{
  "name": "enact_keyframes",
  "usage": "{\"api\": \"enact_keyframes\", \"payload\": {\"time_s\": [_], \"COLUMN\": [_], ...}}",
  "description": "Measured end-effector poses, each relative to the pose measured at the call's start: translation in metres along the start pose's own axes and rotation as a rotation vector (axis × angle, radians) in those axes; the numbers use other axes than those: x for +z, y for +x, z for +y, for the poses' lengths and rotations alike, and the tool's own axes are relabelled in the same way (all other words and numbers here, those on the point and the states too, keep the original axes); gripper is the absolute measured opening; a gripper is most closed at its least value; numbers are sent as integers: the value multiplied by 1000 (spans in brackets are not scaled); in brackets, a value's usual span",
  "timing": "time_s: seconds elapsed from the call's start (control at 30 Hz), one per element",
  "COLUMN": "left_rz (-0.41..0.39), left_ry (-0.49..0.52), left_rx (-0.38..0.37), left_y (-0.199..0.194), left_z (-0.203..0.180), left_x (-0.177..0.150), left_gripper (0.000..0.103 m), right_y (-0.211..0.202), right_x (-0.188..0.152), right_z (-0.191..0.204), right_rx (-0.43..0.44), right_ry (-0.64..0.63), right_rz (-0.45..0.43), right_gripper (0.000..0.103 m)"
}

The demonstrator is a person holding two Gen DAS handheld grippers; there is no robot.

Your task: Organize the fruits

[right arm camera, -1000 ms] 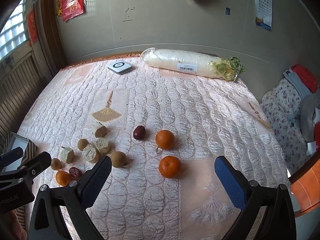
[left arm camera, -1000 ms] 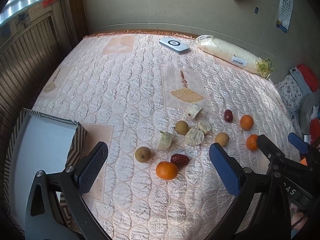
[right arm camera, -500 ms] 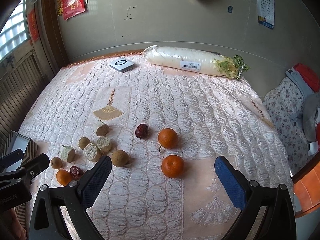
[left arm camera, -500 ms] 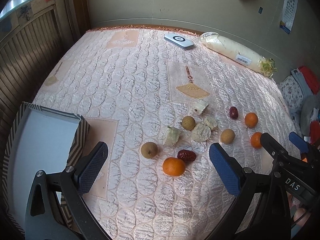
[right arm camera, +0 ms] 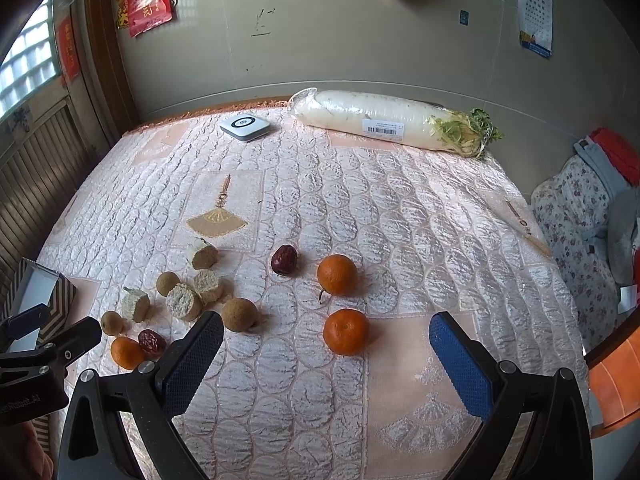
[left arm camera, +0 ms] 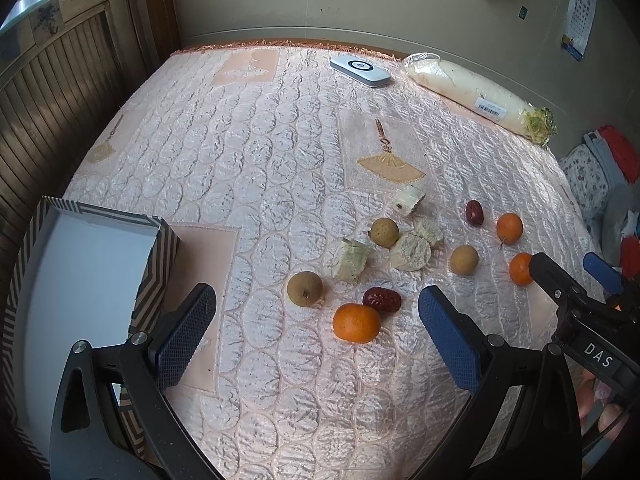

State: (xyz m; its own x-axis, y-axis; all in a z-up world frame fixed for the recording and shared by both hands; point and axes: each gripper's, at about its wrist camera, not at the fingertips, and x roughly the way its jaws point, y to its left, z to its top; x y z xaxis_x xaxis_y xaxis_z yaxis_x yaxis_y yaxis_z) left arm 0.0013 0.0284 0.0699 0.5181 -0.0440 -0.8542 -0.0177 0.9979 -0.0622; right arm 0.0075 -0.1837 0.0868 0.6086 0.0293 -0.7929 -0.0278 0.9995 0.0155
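Quilted pink satin bedspread (left arm camera: 248,152) carries round oranges (left arm camera: 356,323), wrinkled dates (left arm camera: 381,300) and crumbly chunks (left arm camera: 410,252) at centre frame; left gripper (left arm camera: 316,336) and right gripper (right arm camera: 326,364) both gape, holding nothing.

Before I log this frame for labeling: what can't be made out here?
- Striped box: its inside is cut off by the left wrist view's edge and left claw.
- Radish label: print too small.
- Cut chunks: kind unclear.
- Right claw: open, empty.
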Motion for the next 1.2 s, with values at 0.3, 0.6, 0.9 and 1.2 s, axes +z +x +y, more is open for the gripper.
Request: {"api": "enact_keyframes", "payload": {"time_s": [0.3,0.6,0.9,1.2], "left_rz": [37,84,110,134], "left_ry": [31,86,160,159], "left_rx": [-17,-80,-86,-123], "left_y": [13,21,36,46], "left_z": [1,0,-10,-11], "left_x": [-3,-10,-17,-19], "left_gripper": [102,98,75,41], "right_y": [6,12,19,19], "right_x": [-2,-5,-8,-9], "right_z": [-5,2,12,24], "right_rx": [27,77,140,220], "right_ry": [-6,-59,-95,-130], "right_rz": [19,42,86,112], "right_gripper": [99,86,68,52]}}
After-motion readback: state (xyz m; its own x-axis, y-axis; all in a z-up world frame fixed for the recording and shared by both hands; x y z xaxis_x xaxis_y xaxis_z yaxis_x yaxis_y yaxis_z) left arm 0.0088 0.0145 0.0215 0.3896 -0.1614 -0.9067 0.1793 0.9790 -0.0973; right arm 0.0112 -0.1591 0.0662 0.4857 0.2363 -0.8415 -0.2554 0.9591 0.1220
